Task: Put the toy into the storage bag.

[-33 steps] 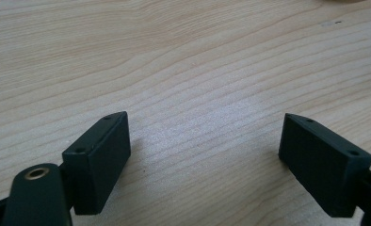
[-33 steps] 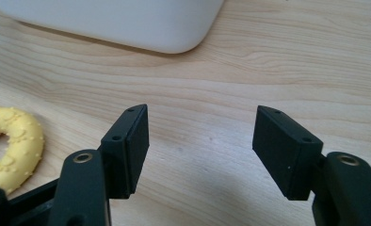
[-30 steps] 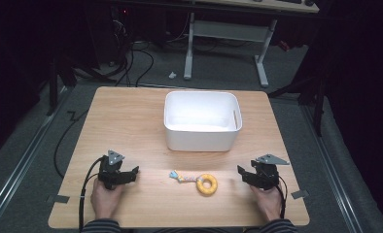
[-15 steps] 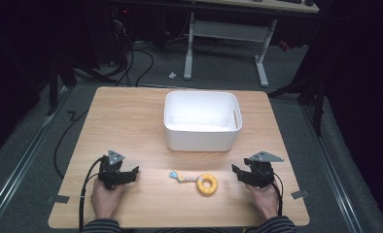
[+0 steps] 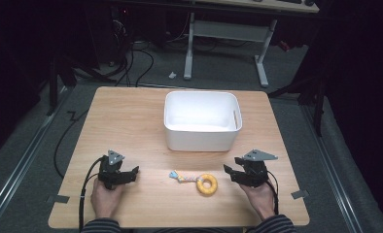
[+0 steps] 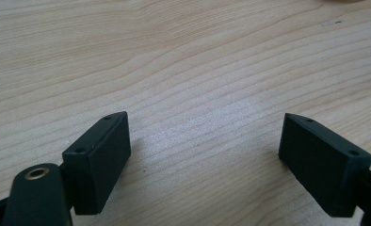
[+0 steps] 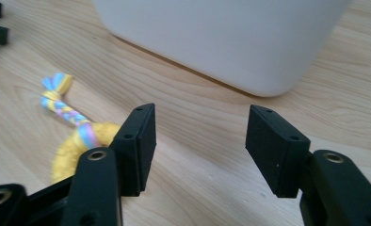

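Note:
A yellow ring toy [image 5: 207,185] with a braided blue, pink and yellow rope tail [image 5: 180,177] lies on the wooden table [image 5: 131,131] near its front edge. In the right gripper view the toy [image 7: 73,146] lies just left of the left jaw. My right gripper [image 5: 231,172] is held just right of the toy; its jaws have just been closing and stand open with only bare wood between them [image 7: 200,150]. My left gripper [image 5: 131,173] rests at the front left, open over bare table [image 6: 205,155]. Behind the toy stands a white bin [image 5: 201,120].
In the right gripper view the white bin's wall [image 7: 221,42] is close ahead of the jaws. Cables trail from both grippers off the table's front. Tape marks [image 5: 297,194] sit at the table's front corners. A desk frame [image 5: 226,34] stands on the floor beyond the table.
My right gripper has moved left toward the ring toy and lifted slightly. The left gripper, toy and bin have stayed where they were.

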### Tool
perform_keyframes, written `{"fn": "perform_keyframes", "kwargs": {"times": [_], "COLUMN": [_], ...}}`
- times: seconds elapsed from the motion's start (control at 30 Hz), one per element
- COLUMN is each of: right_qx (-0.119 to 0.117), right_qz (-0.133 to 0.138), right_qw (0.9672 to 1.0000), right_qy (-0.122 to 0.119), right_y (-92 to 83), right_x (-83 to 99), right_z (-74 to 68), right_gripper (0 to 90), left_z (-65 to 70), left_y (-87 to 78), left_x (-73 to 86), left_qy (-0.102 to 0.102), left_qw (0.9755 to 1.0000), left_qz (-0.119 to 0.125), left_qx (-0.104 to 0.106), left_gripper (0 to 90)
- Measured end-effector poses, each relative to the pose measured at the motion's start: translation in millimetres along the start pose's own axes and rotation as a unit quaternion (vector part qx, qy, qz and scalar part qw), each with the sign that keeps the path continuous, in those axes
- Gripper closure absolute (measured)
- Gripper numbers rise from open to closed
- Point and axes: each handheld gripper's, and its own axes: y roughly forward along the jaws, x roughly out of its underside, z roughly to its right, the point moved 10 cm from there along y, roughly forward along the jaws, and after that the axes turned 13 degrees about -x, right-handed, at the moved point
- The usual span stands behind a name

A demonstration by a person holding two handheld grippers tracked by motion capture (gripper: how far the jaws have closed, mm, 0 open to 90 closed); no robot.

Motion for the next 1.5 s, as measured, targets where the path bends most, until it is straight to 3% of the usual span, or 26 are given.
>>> {"fn": "perform_keyframes", "kwargs": {"times": [0.1, 0.33, 0.47, 0.67, 0.9, 1.07, 1.3, 1.5], "right_qx": [-0.023, -0.052, -0.077, -0.098, -0.088, -0.089, -0.083, -0.08], "right_qz": [-0.002, -0.031, -0.058, -0.096, -0.13, -0.139, -0.18, -0.191], "right_qw": [0.9997, 0.9978, 0.9944, 0.9898, 0.987, 0.9859, 0.9795, 0.9775], "right_qy": [0.0, -0.028, -0.043, -0.039, -0.034, -0.029, -0.037, -0.038], "right_y": [3.8, 16.6, 29.3, 44.6, 47.1, 49.1, 59.6, 62.2], "right_x": [-5.4, -10.9, -6.3, 6.1, 17.7, 18.9, 29.0, 35.3], "right_z": [-9.8, -26.8, -37.9, -42.4, -41.0, -38.3, -36.6, -35.5], "right_gripper": [45.9, 47.8, 50.0, 53.1, 54.2, 54.7, 56.1, 61.0], "left_z": [0.0, 0.0, 0.1, 0.1, 0.0, -0.3, -0.3, -0.4], "left_y": [0.1, 0.0, -0.1, -0.1, -0.2, 0.0, 0.0, -0.5], "left_x": [-0.1, 0.0, 0.1, 0.0, 0.1, -0.1, -0.2, 0.3], "left_qy": [0.0, 0.0, 0.0, 0.001, -0.001, -0.002, -0.002, -0.003], "left_qw": [1.0, 1.0, 1.0, 1.0, 1.0, 1.0, 1.0, 1.0], "left_qz": [0.0, 0.0, 0.0, 0.0, 0.0, 0.0, 0.001, 0.0], "left_qx": [0.0, 0.0, 0.001, 0.0, 0.0, 0.0, -0.001, -0.002], "left_gripper": [17.6, 17.6, 17.7, 17.7, 17.9, 18.3, 18.5, 18.4]}}
